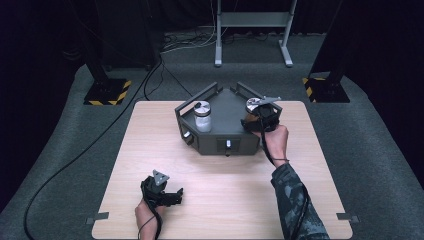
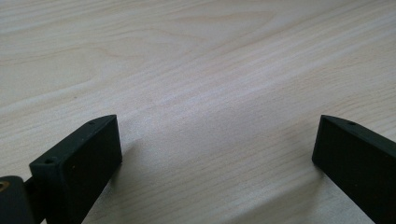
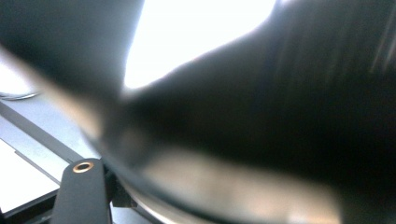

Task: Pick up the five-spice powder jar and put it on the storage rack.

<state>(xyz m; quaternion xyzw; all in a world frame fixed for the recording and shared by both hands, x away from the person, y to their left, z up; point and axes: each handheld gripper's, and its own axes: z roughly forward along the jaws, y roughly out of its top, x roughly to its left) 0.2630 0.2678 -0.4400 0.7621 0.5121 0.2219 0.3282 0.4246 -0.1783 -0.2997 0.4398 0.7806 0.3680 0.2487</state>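
The pale wooden tabletop (image 1: 220,200) carries a dark grey three-sided metal tray with raised rail handles (image 1: 220,131) at its far middle. Inside the tray, on the left, stands a clear glass jar with a silver lid (image 1: 202,116); on the right, a dark round jar with a silvery top (image 1: 253,106) sits in the far right corner.

The right gripper (image 1: 264,116) is at this dark jar, and in the right gripper view a blurred dark curved body (image 3: 261,140) presses close against the lens; whether the jaws are clamped on it I cannot tell.

The left gripper (image 1: 172,196) rests near the tabletop's near left, jaws spread wide and empty.

To do this step well, the right gripper should probably grip squarely around the jar's middle, lift straight up clear of the tray rail, and keep it upright.
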